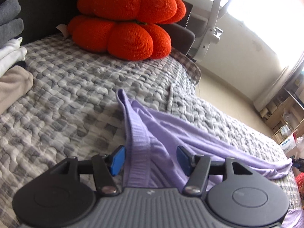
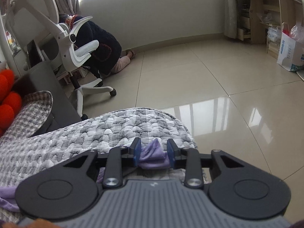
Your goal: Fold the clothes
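A lilac garment [image 1: 171, 125] lies stretched across the grey checked quilt [image 1: 66, 95] of a bed, its ribbed hem running toward the camera. My left gripper [image 1: 150, 159] straddles that hem, open, and its blue pads [image 1: 117, 159] stand wide apart without pressing the cloth. In the right wrist view another bunched part of the lilac garment [image 2: 153, 158] sits at the quilt's edge [image 2: 114, 129]. My right gripper [image 2: 154, 153] is open around that bunch, which rests loose between the pads. More lilac cloth [image 2: 7, 195] shows at the lower left.
Two orange pumpkin cushions [image 1: 123, 24] are stacked at the bed's far end. Folded clothes [image 1: 11, 57] are piled at the left. A white office chair [image 2: 47, 28] stands off the bed, with a person [image 2: 102, 49] crouched behind it. Shelves and a paper bag [image 2: 288, 55] stand at the far right.
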A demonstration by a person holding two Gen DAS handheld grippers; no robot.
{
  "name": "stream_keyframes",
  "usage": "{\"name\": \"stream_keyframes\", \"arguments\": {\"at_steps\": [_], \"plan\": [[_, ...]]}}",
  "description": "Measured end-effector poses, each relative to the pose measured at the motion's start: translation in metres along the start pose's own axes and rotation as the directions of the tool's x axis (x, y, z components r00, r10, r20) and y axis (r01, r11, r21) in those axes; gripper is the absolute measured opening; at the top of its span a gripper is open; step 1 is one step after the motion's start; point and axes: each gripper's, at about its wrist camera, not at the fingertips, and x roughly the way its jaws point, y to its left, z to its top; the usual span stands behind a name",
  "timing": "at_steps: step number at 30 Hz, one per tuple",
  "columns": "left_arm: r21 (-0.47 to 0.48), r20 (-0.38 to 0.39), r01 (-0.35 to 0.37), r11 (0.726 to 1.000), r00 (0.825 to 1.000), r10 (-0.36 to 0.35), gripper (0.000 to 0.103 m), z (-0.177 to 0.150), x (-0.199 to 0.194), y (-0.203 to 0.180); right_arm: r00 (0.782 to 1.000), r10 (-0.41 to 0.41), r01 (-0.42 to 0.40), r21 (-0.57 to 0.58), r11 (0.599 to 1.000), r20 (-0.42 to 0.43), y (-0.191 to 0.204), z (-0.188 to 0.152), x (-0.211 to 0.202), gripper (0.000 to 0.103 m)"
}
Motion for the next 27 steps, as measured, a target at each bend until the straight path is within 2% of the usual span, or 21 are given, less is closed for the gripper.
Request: {"name": "stream_keyframes", "arguments": {"at_steps": [3,5,6,8,10,13,15,19,23,25,27], "plan": [[0.0,-0.004,-0.018,1.0,1.0,0.018,0.061,-0.003,0.004,0.0,0.999,-0.049,0.049,-0.035,0.998,0.011,0.009,-0.003,0.006,0.03],[0.004,0.004,-0.027,1.0,1.0,0.027,0.061,-0.004,0.006,0.0,0.996,-0.088,0.088,-0.037,0.995,0.006,0.01,-0.001,0.009,0.016],[0.005,0.007,-0.033,0.999,0.999,0.033,0.062,-0.005,0.007,-0.002,0.991,-0.133,0.133,-0.052,0.99,0.005,0.009,0.002,0.008,0.005],[0.008,0.01,-0.041,0.999,0.999,0.041,0.063,-0.005,0.007,-0.004,0.973,-0.225,0.228,-0.082,0.97,0.047,0.009,0.009,0.001,0.002],[0.001,0.014,-0.045,0.999,0.999,0.045,0.063,-0.006,0.007,-0.005,0.965,-0.247,0.254,-0.077,0.964,0.09,0.004,0.011,-0.013,0.002],[-0.023,0.018,-0.043,0.999,0.999,0.044,0.063,-0.007,0.004,-0.003,0.976,-0.2,0.205,-0.05,0.978,0.089,-0.005,0.002,-0.032,0.005],[-0.054,0.018,-0.039,0.998,0.999,0.04,0.063,-0.007,-0.001,0.001,0.982,-0.167,0.17,-0.028,0.985,0.086,-0.01,-0.005,-0.044,0.015],[-0.127,0.059,-0.03,0.991,0.998,0.038,0.063,-0.004,-0.025,0.015,0.998,-0.058,0.058,0.043,0.997,0.004,-0.013,-0.02,-0.054,0.015],[-0.188,0.082,0.0,0.982,0.997,0.015,0.063,-0.009,-0.047,0.027,0.996,0.054,-0.046,0.117,0.992,-0.07,-0.013,-0.031,-0.061,0.019],[-0.202,0.074,0.015,0.979,0.997,0.0,0.063,-0.014,-0.054,0.029,0.992,0.112,-0.098,0.191,0.977,-0.065,-0.016,-0.035,-0.064,0.037],[-0.215,0.068,0.029,0.976,0.998,-0.014,0.063,-0.018,-0.061,0.032,0.987,0.149,-0.133,0.224,0.965,-0.057,-0.013,-0.037,-0.064,0.038]]}}
